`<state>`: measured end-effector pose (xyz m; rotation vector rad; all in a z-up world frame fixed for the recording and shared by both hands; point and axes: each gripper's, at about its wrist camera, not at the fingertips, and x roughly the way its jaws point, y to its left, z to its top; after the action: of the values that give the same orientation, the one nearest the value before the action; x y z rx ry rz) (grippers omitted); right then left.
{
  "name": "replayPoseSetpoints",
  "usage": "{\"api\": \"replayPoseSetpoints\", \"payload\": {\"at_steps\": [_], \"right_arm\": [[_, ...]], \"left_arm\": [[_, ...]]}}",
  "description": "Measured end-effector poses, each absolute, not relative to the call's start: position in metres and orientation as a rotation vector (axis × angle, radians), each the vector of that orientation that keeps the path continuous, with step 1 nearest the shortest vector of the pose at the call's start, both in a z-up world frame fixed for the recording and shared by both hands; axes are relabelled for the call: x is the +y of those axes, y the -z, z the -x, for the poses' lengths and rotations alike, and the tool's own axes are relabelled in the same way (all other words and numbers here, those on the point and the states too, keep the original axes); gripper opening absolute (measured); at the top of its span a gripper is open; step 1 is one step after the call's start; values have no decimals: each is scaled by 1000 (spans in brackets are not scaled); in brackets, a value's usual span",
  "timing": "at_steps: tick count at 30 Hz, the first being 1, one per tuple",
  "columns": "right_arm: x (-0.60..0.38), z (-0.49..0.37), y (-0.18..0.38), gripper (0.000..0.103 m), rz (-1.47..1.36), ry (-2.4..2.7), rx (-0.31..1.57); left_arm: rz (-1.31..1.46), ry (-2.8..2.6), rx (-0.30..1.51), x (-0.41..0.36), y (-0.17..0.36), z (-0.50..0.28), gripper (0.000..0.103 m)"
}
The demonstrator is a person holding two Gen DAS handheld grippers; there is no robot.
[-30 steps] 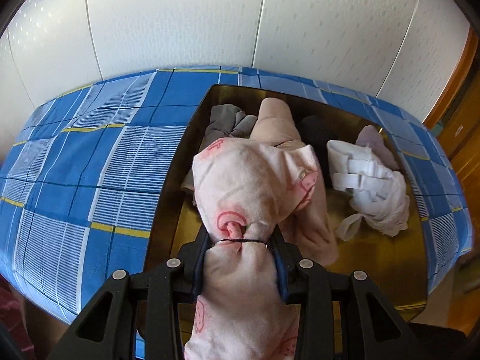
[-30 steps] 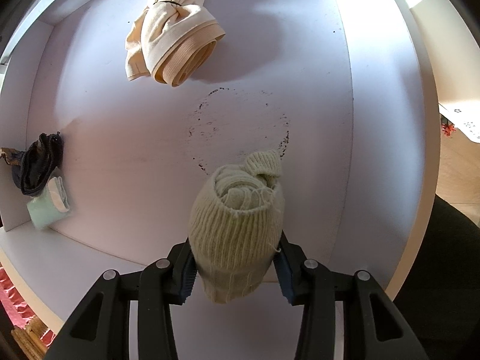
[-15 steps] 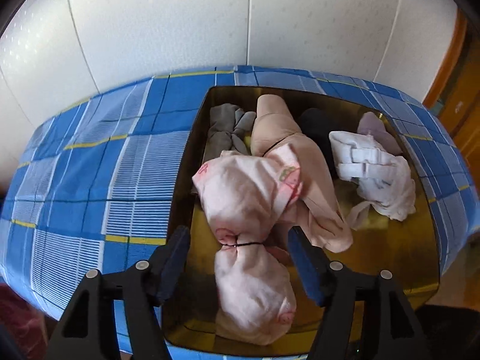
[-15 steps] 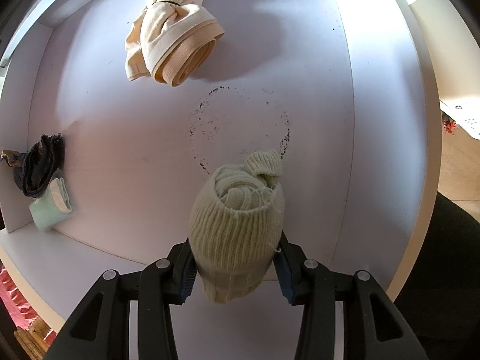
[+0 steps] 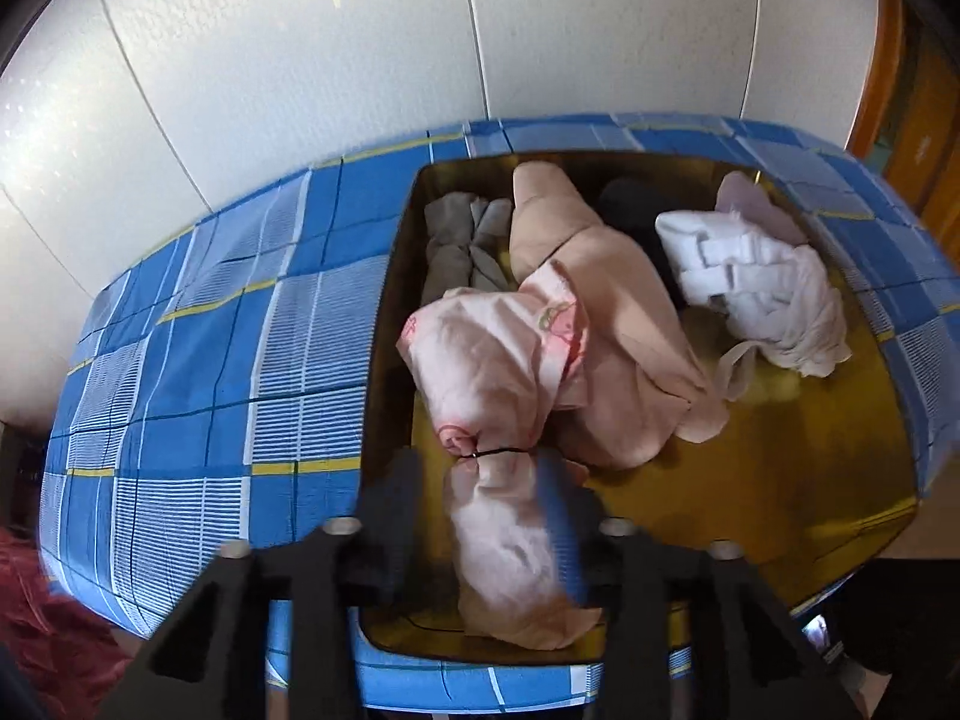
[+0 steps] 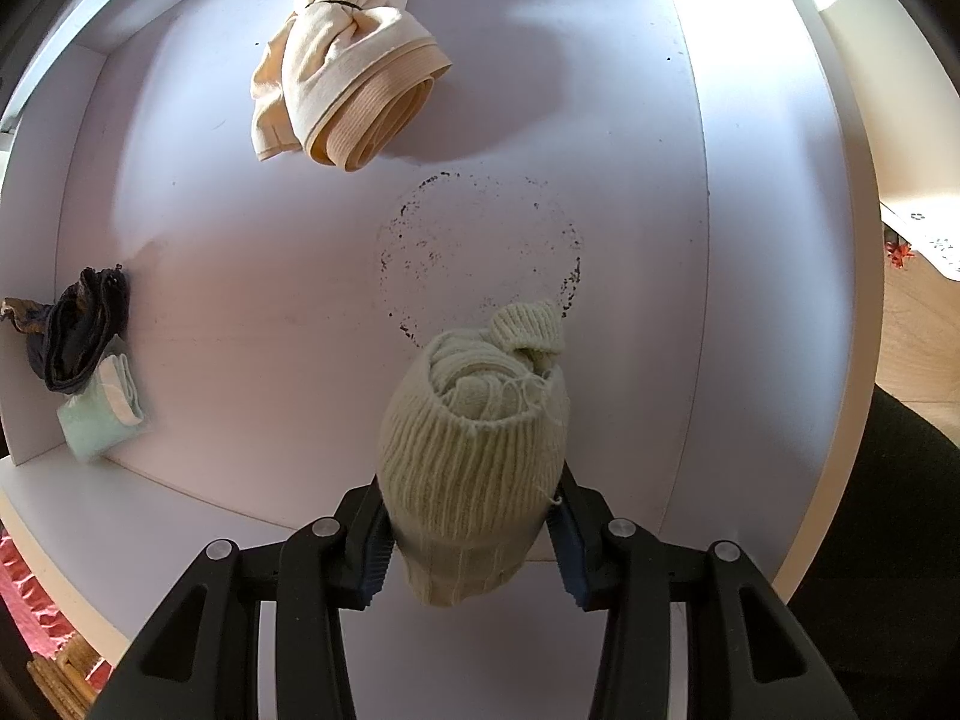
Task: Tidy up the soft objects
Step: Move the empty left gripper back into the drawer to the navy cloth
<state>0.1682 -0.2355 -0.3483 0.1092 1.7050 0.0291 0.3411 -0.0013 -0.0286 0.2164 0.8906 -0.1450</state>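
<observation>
White shelf (image 6: 252, 276) | right hand-held gripper (image 6: 474, 531) clamps knit roll (image 6: 474, 450) | left hand-held gripper (image 5: 480, 516) blurred, closing around pink bundle (image 5: 498, 414)

You get no readable text, label, brand or number in either view. Pink bundle (image 5: 480, 372) in tray (image 5: 780, 480) carries red-pink printed motifs, shapes only, no letters you can make out. White sheet (image 6: 927, 240) at right edge of right wrist view shows small dark printed marks, too small for you to read. Ring of dark specks on shelf (image 6: 600, 120) is stain, not writing.
</observation>
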Motion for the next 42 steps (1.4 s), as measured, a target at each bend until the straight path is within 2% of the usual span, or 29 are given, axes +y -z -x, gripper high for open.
{"api": "replayPoseSetpoints", "payload": {"at_steps": [2, 3, 8, 17, 23, 27, 36, 40, 42], "right_arm": [[-235, -168, 348, 45, -106, -30, 1704], [-234, -168, 348, 45, -104, -30, 1704], [-232, -168, 348, 45, -98, -31, 1705], [-231, -167, 347, 45, -97, -32, 1702], [-229, -167, 347, 45, -86, -33, 1702], [-228, -167, 347, 45, -88, -32, 1702], [-229, -167, 347, 45, -91, -31, 1704], [-227, -168, 347, 45, -97, -30, 1708], [-227, -168, 347, 45, -101, -30, 1711]], "left_arm": [[-159, 170, 820, 5, 19, -327, 74], [-127, 184, 797, 9, 16, -320, 75], [-63, 257, 721, 18, 9, -284, 76], [-158, 453, 648, 11, 26, -210, 89], [-262, 485, 802, 2, 84, -188, 90], [-347, 480, 986, -8, 137, -187, 90], [-688, 392, 1286, -27, 248, -191, 90], [-811, 356, 1347, -26, 276, -196, 88], [-839, 345, 1365, -24, 286, -200, 81]]}}
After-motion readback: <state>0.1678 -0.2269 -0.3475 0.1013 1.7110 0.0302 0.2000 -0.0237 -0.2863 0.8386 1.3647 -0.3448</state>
